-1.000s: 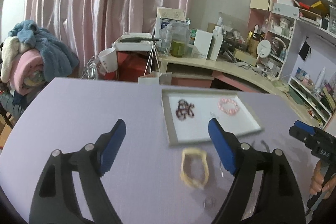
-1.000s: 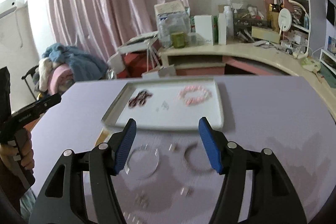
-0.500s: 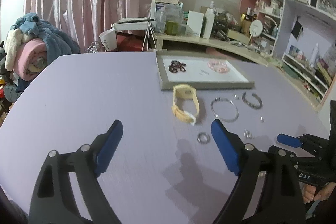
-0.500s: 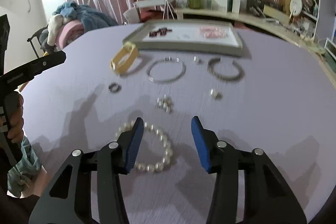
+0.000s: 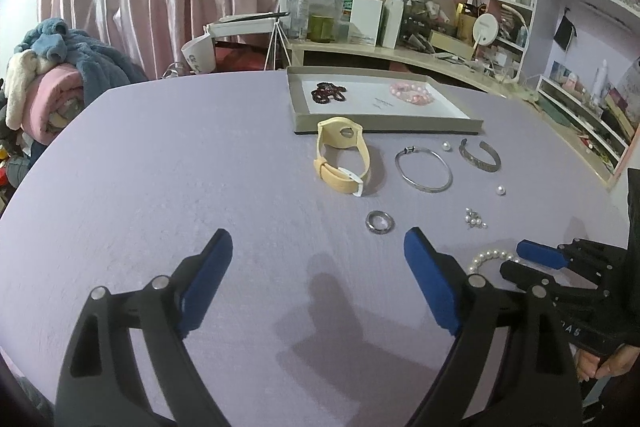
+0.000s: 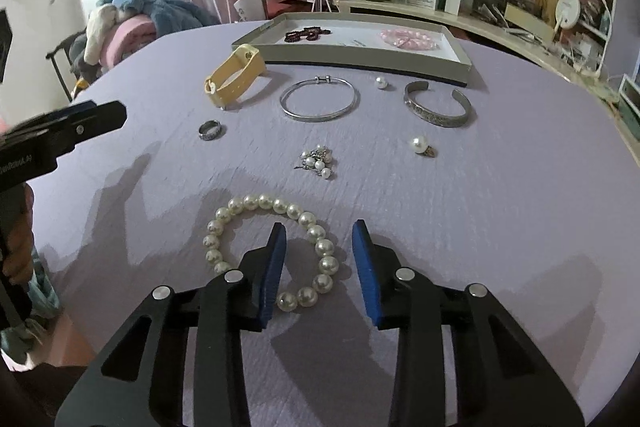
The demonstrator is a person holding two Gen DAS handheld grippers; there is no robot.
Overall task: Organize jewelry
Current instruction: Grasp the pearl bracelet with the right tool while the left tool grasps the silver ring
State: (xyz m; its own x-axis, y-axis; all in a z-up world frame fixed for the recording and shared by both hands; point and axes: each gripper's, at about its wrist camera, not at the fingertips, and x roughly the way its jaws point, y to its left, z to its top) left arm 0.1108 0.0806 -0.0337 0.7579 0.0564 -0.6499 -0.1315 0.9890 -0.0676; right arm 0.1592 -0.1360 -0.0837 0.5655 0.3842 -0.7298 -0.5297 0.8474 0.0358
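Note:
A white pearl bracelet lies on the purple table. My right gripper is low over it and its jaws are closing, with the bracelet's right side between them but untouched. My left gripper stands open above bare table, just short of a silver ring. Farther back lie a yellow watch, a silver bangle and a silver cuff. The grey tray holds dark red beads and a pink bracelet.
A cluster of small pearl earrings and two loose pearl pieces lie between the bracelet and the bangles. A cluttered desk and shelves stand behind the table; a pile of blankets is at the left.
Both grippers have dropped and pulled back from the tray toward the near table. The right jaws have narrowed and now straddle the pearl bracelet's right side. The left jaws stay wide.

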